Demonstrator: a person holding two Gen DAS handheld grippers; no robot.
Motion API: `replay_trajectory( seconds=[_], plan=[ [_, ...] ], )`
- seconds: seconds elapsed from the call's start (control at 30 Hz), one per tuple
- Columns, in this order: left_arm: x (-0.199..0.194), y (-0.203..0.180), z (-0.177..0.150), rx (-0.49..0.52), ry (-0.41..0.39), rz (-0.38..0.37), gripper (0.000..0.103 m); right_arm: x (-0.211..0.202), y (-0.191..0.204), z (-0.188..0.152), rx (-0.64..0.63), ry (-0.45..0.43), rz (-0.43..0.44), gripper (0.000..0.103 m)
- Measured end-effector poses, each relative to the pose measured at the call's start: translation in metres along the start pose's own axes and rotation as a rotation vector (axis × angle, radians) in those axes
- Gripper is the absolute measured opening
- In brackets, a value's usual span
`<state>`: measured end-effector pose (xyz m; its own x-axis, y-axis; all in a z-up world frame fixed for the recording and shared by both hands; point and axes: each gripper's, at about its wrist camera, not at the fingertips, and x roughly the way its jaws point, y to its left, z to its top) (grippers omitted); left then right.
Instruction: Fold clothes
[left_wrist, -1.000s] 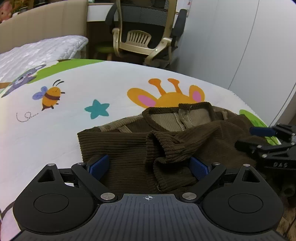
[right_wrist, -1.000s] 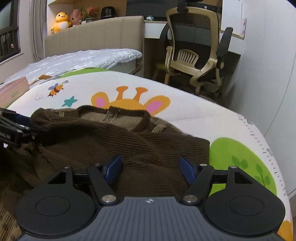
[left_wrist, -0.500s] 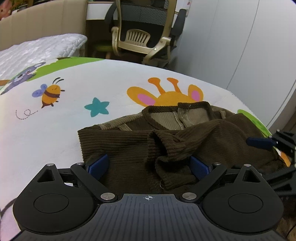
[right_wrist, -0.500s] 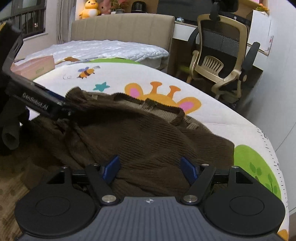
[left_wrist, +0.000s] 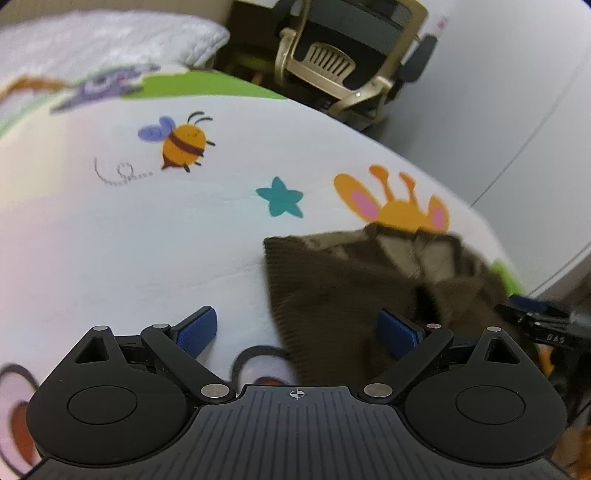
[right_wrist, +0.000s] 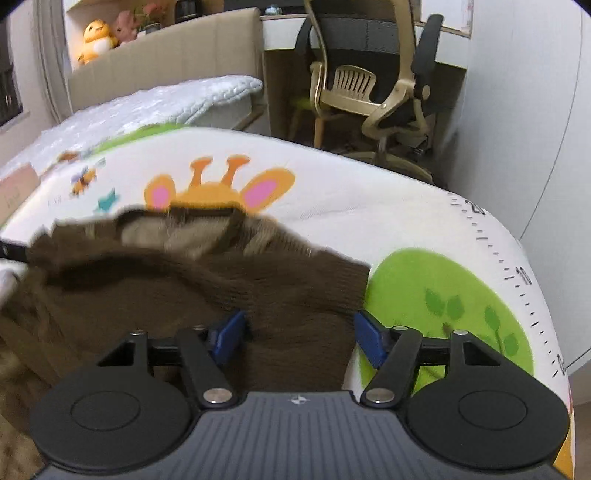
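Observation:
A dark brown ribbed sweater (left_wrist: 351, 288) lies crumpled on a white cartoon-print sheet (left_wrist: 147, 240), collar toward the orange giraffe print. My left gripper (left_wrist: 295, 330) is open wide and straddles the sweater's left edge, its left pad over bare sheet. At the right of that view, the right gripper (left_wrist: 543, 325) rests against the fabric. In the right wrist view the sweater (right_wrist: 184, 288) fills the lower left. My right gripper (right_wrist: 299, 336) has fabric lying between its blue pads; its jaws are closing, and the pads do not press the cloth. The left gripper (right_wrist: 11, 251) shows as a dark bar at the left edge.
A gold-framed office chair (right_wrist: 369, 85) stands at a desk beyond the bed's far edge. A white quilted mattress (left_wrist: 92, 40) lies at the back left, a cardboard box (right_wrist: 16, 188) at the left. White wardrobe doors (left_wrist: 498, 92) close off the right.
The left gripper has swung left off the bunched sleeve, so the sweater now sits at the right of its view. The right gripper has shifted toward the sweater's right edge. The right jaws have narrowed slightly.

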<state>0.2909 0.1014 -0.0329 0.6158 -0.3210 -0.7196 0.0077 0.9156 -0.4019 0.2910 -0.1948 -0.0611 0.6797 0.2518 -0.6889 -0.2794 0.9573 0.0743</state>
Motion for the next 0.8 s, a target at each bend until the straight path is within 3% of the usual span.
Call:
replay_trajectory(
  seconds=[0.07,0.13,0.27,0.33,0.37,0.4,0.43,0.47,0.5,0.67,0.8],
  plan=[
    [0.004,0.003,0.007,-0.068,0.006,-0.071,0.097,-0.003,-0.007,0.017,0.046,-0.03,0.016,0.065],
    [0.016,0.0,0.014,-0.115,0.008,-0.095,0.097,0.001,-0.014,0.033,0.087,-0.045,0.029,0.064],
    [0.03,-0.019,0.014,-0.049,-0.033,-0.034,0.096,0.04,-0.015,0.036,0.064,0.025,-0.041,0.061],
    [0.031,-0.027,0.008,0.014,-0.048,0.005,0.094,0.05,-0.012,0.024,0.051,0.025,-0.052,0.05],
    [0.032,-0.031,0.006,0.045,-0.055,0.024,0.078,0.05,-0.009,0.019,0.027,0.015,-0.057,0.045],
    [0.032,-0.035,0.003,0.089,-0.06,0.059,0.045,0.047,-0.005,0.017,0.009,0.005,-0.056,0.025],
    [0.029,-0.034,0.004,0.099,-0.057,0.061,0.028,0.042,-0.003,0.016,0.017,0.001,-0.048,0.013],
    [0.027,-0.033,0.004,0.105,-0.054,0.059,0.015,0.033,0.0,0.015,0.028,-0.013,-0.046,0.012],
    [0.025,-0.032,0.004,0.111,-0.05,0.057,0.013,0.018,0.003,0.015,0.024,-0.047,-0.042,0.01],
    [-0.049,-0.049,-0.01,0.2,-0.154,-0.058,0.012,-0.088,0.013,0.006,-0.008,-0.218,0.042,0.009],
    [-0.111,-0.06,-0.052,0.292,-0.183,-0.119,0.012,-0.165,0.025,-0.037,-0.094,-0.26,0.063,0.009]
  ],
)
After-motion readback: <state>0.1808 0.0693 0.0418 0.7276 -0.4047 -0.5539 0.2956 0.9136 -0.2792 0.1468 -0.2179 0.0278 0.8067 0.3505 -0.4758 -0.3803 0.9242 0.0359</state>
